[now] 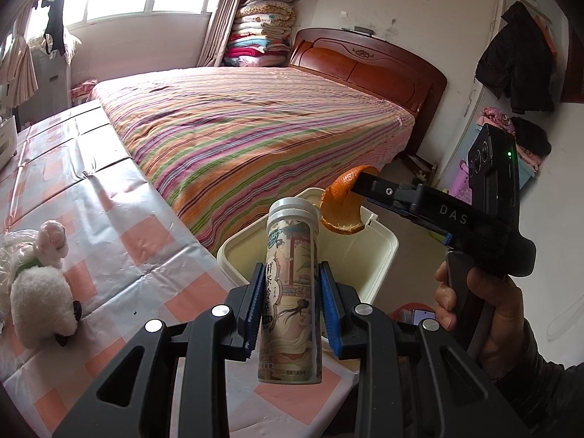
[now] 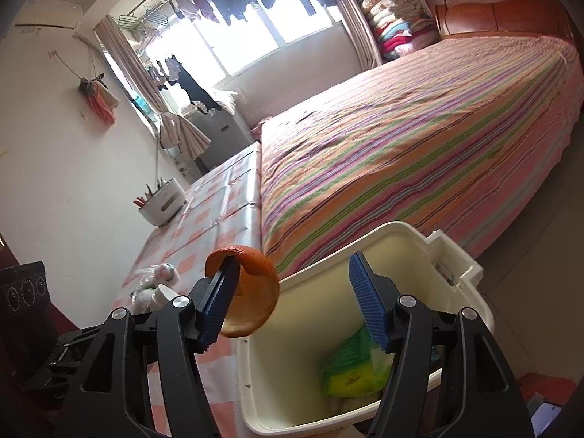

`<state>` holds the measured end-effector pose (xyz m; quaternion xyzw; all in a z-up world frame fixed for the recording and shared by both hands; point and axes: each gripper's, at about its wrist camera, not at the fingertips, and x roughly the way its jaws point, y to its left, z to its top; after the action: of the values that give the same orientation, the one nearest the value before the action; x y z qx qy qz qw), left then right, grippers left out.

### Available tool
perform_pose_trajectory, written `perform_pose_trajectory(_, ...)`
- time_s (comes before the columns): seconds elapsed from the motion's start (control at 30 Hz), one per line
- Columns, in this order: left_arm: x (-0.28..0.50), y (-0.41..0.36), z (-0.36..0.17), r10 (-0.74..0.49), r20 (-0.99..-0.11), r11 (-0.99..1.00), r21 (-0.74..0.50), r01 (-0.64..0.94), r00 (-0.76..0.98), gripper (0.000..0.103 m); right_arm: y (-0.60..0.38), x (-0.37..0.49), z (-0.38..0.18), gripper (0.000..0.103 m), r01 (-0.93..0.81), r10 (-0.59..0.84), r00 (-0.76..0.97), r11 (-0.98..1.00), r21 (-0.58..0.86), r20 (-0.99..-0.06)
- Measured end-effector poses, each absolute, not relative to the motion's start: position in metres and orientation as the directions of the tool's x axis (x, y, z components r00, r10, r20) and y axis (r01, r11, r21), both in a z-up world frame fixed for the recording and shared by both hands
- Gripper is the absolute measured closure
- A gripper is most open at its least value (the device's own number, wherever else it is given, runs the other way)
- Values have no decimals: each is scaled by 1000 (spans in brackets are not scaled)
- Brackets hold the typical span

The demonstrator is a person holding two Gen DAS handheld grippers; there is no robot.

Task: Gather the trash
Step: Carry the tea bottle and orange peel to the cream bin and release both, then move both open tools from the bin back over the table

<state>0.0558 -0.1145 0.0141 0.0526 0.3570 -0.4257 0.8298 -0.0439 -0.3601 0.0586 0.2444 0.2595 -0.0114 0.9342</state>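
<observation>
My left gripper (image 1: 292,306) is shut on a tall tea bottle (image 1: 292,292) with a white cap and printed label, held upright over the table's near edge beside the cream trash bin (image 1: 233,252). My right gripper (image 2: 292,299) is open above the bin (image 2: 456,255). An orange peel (image 2: 255,292) clings to its left finger (image 2: 215,310), hanging at the bin's rim. The peel also shows in the left wrist view (image 1: 343,200), on the right gripper's tip over the bin. A green and yellow wrapper (image 2: 350,368) lies inside the bin.
A table with a pink checked cloth (image 1: 109,219) holds a plush sheep (image 1: 40,292) and a clear plastic bag. A white box with utensils (image 2: 162,204) stands at its far end. A striped bed (image 1: 255,127) borders the table and bin.
</observation>
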Motion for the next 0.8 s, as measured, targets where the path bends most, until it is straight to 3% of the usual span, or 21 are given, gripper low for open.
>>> perform_pose_trajectory(0.17, 57, -119, 11, -669, -644, 627, -219, 747, 372, 75, -362, -39, 50, 39, 194, 62, 843, 892, 409, -535)
perform_pose_trajectory(0.3, 57, -122, 10, -666, -649, 625, -217, 750, 368, 75, -359, -41, 54, 39, 196, 31, 860, 901, 387, -509)
perform_pose_trajectory(0.37, 57, -122, 9, -666, -649, 625, -216, 750, 367, 75, -358, -35, 50, 38, 244, -20, 828, 913, 328, -561)
perform_pose_trajectory(0.47, 57, -123, 9, -666, -651, 623, -218, 751, 364, 75, -361, -27, 38, 38, 255, 21, 796, 895, 367, -605)
perform_pose_trajectory(0.7, 57, -124, 8, -666, -653, 620, -217, 754, 360, 75, -353, -24, 44, 36, 321, -150, 762, 932, 166, -630)
perform_pose_trajectory(0.8, 58, -124, 7, -664, -656, 621, -215, 754, 360, 75, -353, -26, 44, 36, 285, -72, 793, 921, 264, -605)
